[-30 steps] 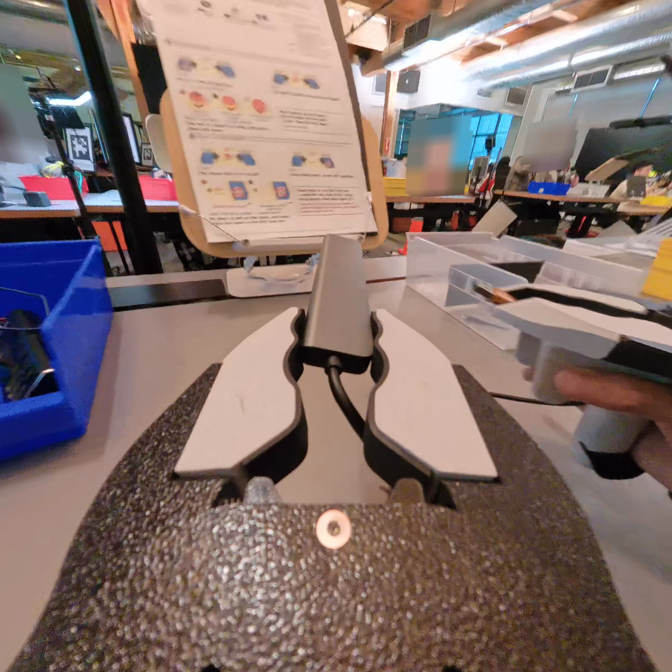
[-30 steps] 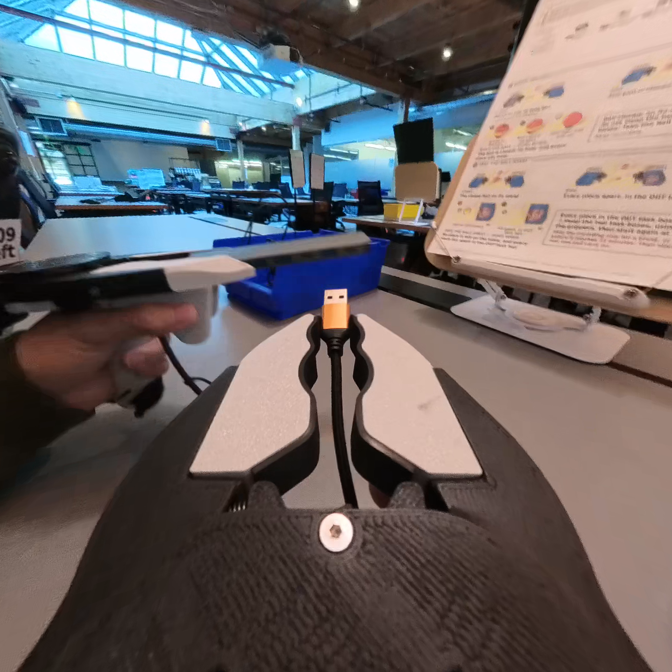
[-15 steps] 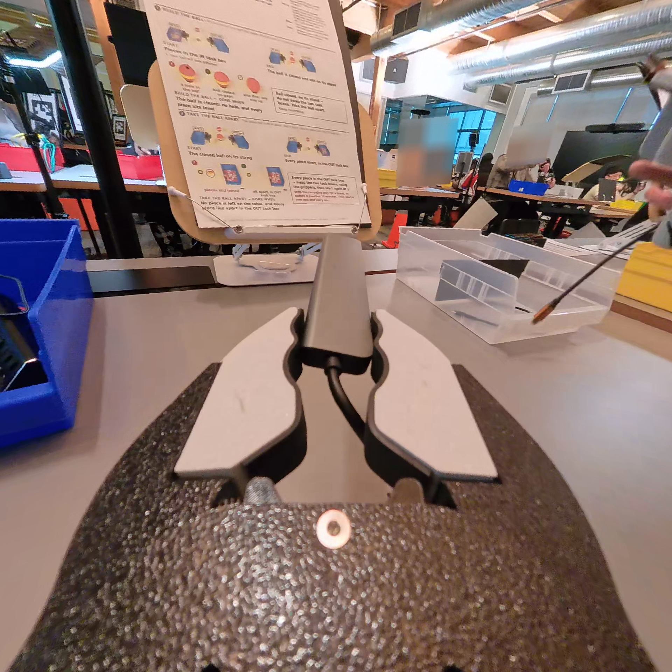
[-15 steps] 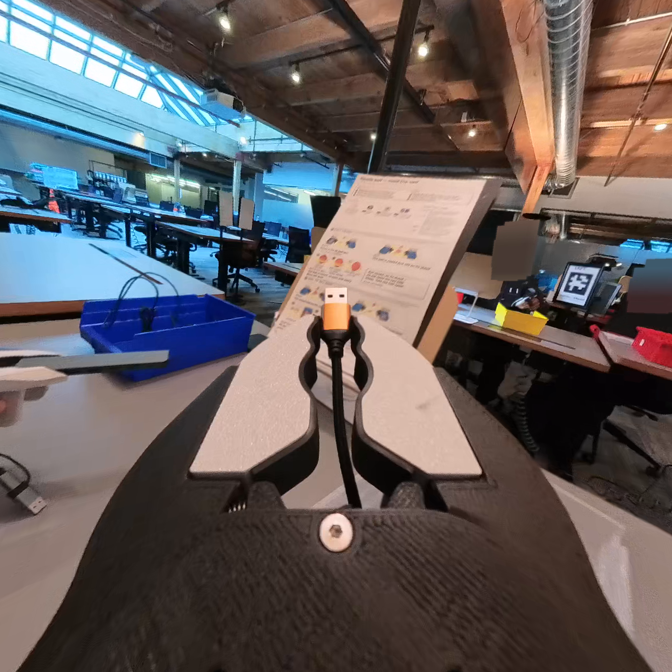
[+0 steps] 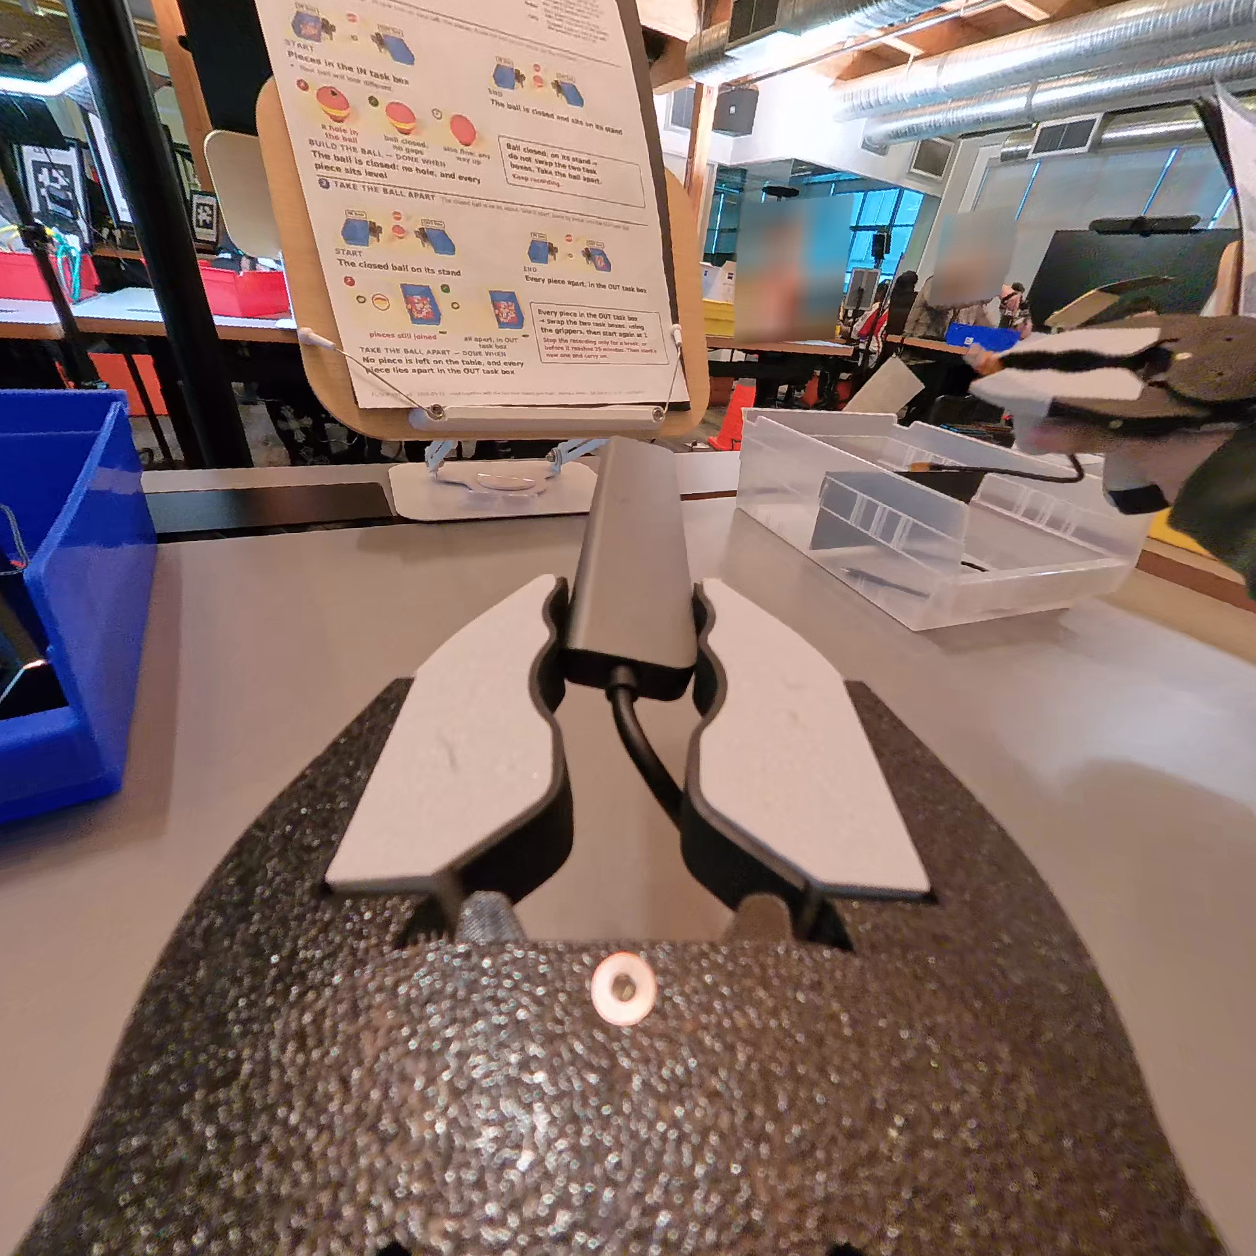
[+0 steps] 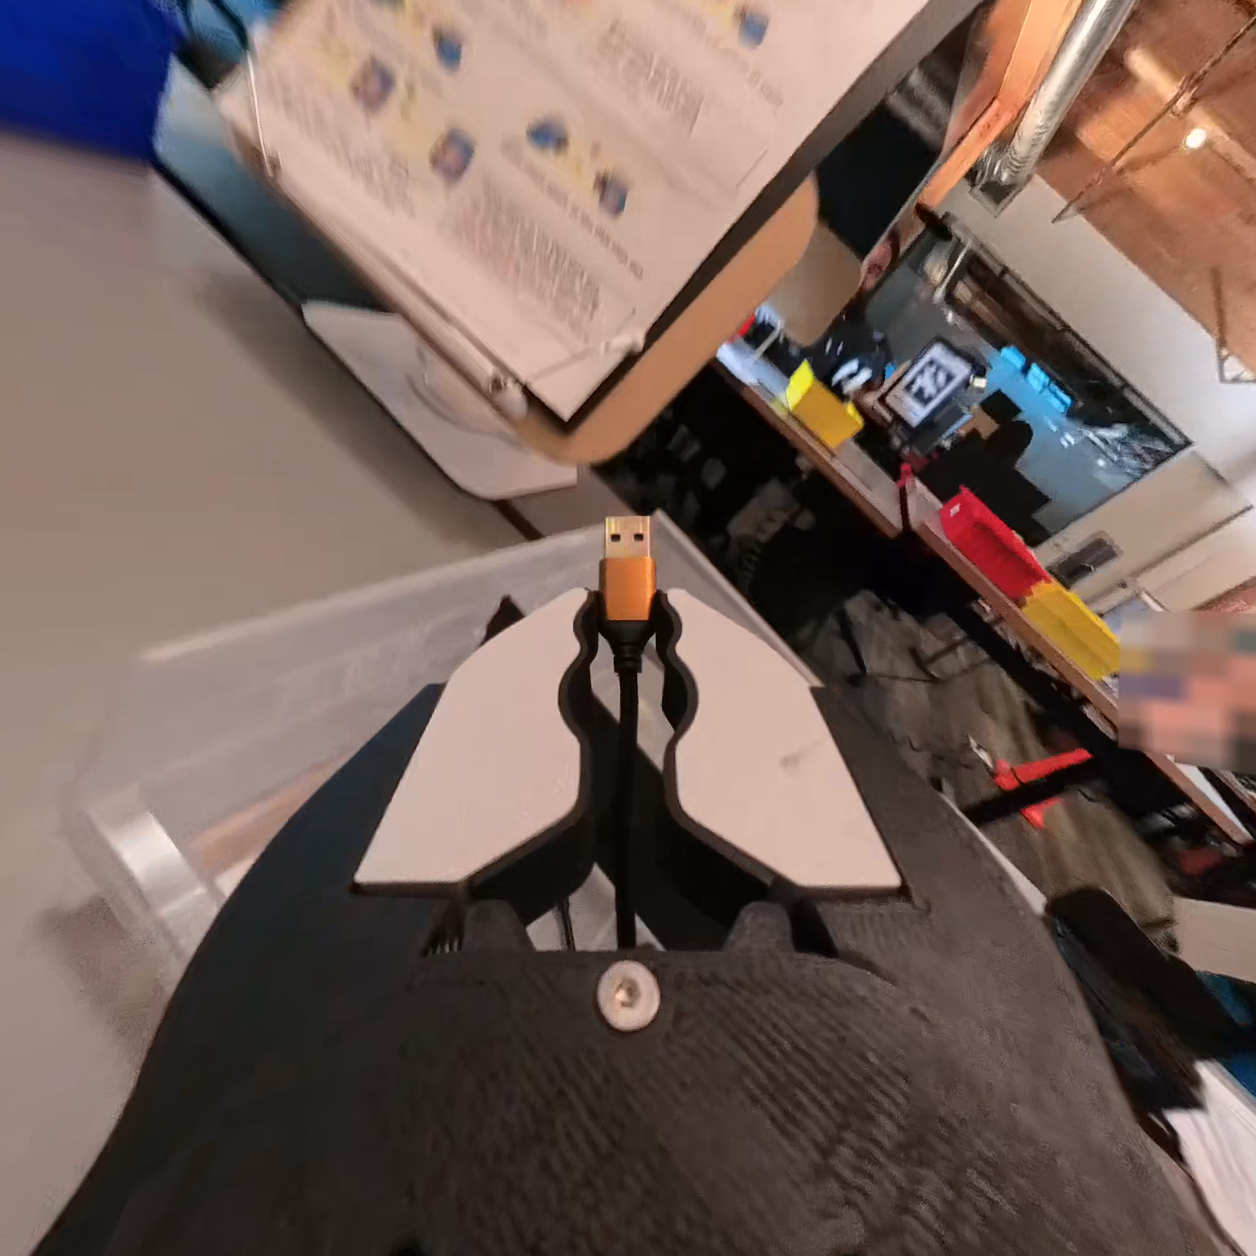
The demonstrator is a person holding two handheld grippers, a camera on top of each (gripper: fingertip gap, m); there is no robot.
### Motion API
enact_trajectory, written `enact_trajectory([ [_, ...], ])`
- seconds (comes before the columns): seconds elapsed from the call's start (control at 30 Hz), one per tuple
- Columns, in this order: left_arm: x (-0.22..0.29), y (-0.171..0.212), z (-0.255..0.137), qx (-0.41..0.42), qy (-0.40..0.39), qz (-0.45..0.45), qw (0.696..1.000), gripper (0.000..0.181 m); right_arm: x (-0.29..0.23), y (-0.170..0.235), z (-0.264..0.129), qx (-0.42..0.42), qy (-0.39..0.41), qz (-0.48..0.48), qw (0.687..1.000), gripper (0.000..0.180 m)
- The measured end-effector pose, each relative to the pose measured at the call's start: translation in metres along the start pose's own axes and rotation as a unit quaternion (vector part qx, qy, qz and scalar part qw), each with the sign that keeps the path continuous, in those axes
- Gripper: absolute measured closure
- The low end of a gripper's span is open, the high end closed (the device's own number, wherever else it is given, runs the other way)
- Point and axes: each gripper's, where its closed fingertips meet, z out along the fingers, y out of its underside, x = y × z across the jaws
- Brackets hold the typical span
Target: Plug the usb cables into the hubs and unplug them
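My left gripper (image 5: 629, 598) is shut on a slim grey USB hub (image 5: 632, 544) that points forward above the grey table (image 5: 306, 612); the hub's black lead runs back between the fingers. My right gripper (image 6: 626, 598) is shut on a USB cable (image 6: 626, 747) with an orange-collared plug (image 6: 626, 564) that sticks out past the fingertips. In the left wrist view the right gripper (image 5: 985, 370) hovers above the clear bin (image 5: 951, 544) at the right, well away from the hub. The right wrist view is tilted and blurred.
A blue bin (image 5: 61, 598) stands at the left. A wooden stand with a printed sheet (image 5: 476, 224) stands at the table's back, also in the right wrist view (image 6: 544, 204). The clear bin's wall (image 6: 340, 646) lies just under the right gripper. Other tables stand beyond. The grippers' ends are close to 40 centimetres from one another.
The right gripper has swung away from the hub, up and to the right, and now tilts over the clear bin with the cable still in it. The left gripper with the hub has barely moved.
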Motion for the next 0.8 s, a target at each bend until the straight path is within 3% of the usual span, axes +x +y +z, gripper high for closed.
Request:
enact_trajectory([
  [0.23,0.003,0.005,0.003,-0.006,0.004,-0.004,1.000,0.147,-0.045,0.063,0.018,-0.171,-0.101,-0.056,0.978,0.154],
  [0.3,0.002,0.004,0.003,-0.005,0.003,-0.003,1.000,0.147,-0.052,0.069,0.016,-0.178,-0.130,-0.037,0.975,0.143],
  [0.43,0.002,0.004,0.003,-0.004,0.004,-0.005,1.000,0.147,-0.033,0.056,0.006,-0.144,-0.107,-0.005,0.984,0.118],
  [0.5,0.002,0.004,0.003,-0.004,0.003,-0.007,1.000,0.147,-0.018,0.041,-0.005,-0.125,-0.091,0.021,0.988,0.101],
  [0.63,0.004,0.003,0.003,-0.006,0.015,-0.006,1.000,0.147,-0.015,-0.045,-0.041,0.019,-0.052,0.112,0.992,0.097],
  [0.73,0.018,-0.001,0.002,-0.008,0.076,-0.015,0.997,0.147,-0.100,-0.104,-0.057,0.129,-0.202,0.114,0.964,0.096],
  [0.8,0.036,-0.009,-0.005,-0.006,0.164,-0.022,0.986,0.147,-0.158,-0.130,-0.064,0.174,-0.328,0.154,0.916,0.092],
])
